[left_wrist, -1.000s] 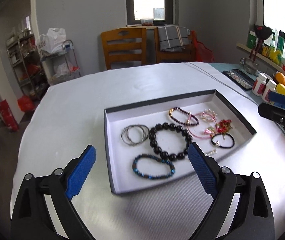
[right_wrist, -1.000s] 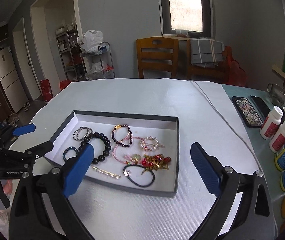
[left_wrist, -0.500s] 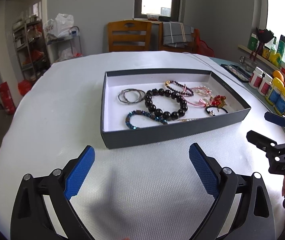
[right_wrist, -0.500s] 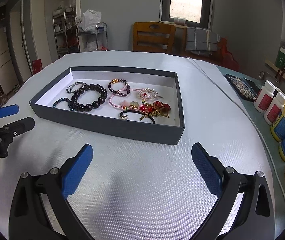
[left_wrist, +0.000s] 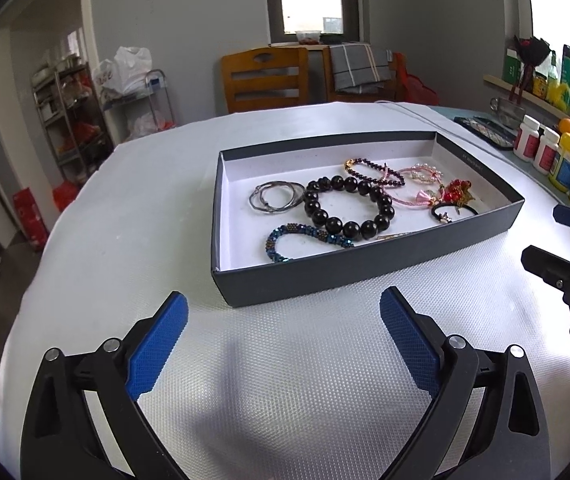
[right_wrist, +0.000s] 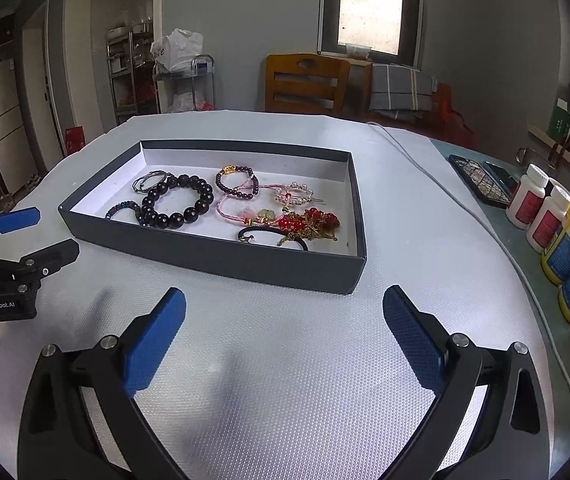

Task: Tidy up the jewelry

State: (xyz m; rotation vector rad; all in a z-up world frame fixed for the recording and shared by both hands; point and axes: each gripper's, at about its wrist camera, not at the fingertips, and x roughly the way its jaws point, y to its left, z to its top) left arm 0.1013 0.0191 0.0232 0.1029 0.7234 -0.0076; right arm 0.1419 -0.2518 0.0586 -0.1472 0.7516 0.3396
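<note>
A shallow dark grey box (left_wrist: 325,276) (right_wrist: 221,256) with a white floor sits on the white table. Inside lie a black bead bracelet (left_wrist: 347,206) (right_wrist: 177,200), silver bangles (left_wrist: 277,198) (right_wrist: 149,180), a blue beaded bracelet (left_wrist: 305,238) (right_wrist: 123,210), a dark purple bracelet (left_wrist: 373,170) (right_wrist: 237,182), a pink cord with a pearl clip (right_wrist: 293,196), a red charm cluster (left_wrist: 457,192) (right_wrist: 309,222) and a black hair tie (left_wrist: 453,212) (right_wrist: 273,236). My left gripper (left_wrist: 283,344) stands open short of the box's near wall. My right gripper (right_wrist: 283,344) is open too, empty, before the box's near right corner.
Bottles and jars (right_wrist: 565,232) line the table's right edge beside a dark patterned case (right_wrist: 479,180). A grey cable (right_wrist: 425,172) runs across the table at the right. Wooden chairs (left_wrist: 265,80) stand behind the table, a metal shelf rack (left_wrist: 65,112) to the left.
Both grippers have pulled back from over the box toward the table's near edge and sunk lower. The jewelry lies as before and both stay open.
</note>
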